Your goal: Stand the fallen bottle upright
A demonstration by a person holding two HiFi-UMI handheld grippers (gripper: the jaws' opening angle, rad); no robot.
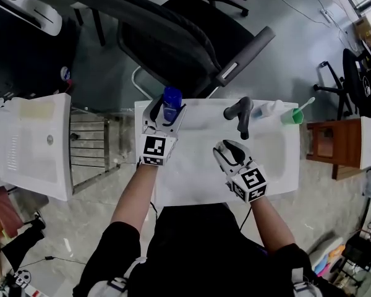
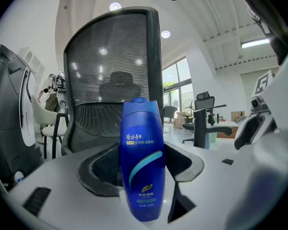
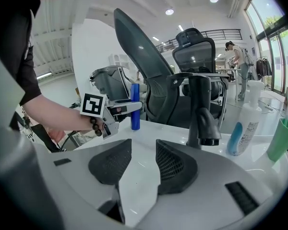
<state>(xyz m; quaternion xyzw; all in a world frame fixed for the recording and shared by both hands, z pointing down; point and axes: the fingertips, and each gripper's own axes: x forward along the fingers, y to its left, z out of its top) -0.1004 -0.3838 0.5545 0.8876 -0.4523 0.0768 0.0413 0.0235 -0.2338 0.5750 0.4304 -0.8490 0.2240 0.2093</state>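
A blue bottle (image 1: 171,103) stands upright on the back left corner of the white sink (image 1: 198,172), cap up. My left gripper (image 1: 167,111) reaches in from the front and is shut on it, a jaw on each side. In the left gripper view the blue bottle (image 2: 141,162) fills the gap between the left gripper's (image 2: 143,169) pads. My right gripper (image 1: 230,148) hovers over the basin in front of the black faucet (image 1: 242,113), open and holding nothing. The right gripper view shows the right gripper's (image 3: 143,162) pads apart, with the blue bottle (image 3: 135,107) and left gripper (image 3: 122,108) beyond.
A white pump bottle (image 1: 269,109) and a green cup (image 1: 292,116) with a toothbrush stand right of the faucet (image 3: 201,114). A black office chair (image 1: 173,36) stands behind the sink. Another white basin (image 1: 34,141) lies to the left, a wooden stool (image 1: 328,144) to the right.
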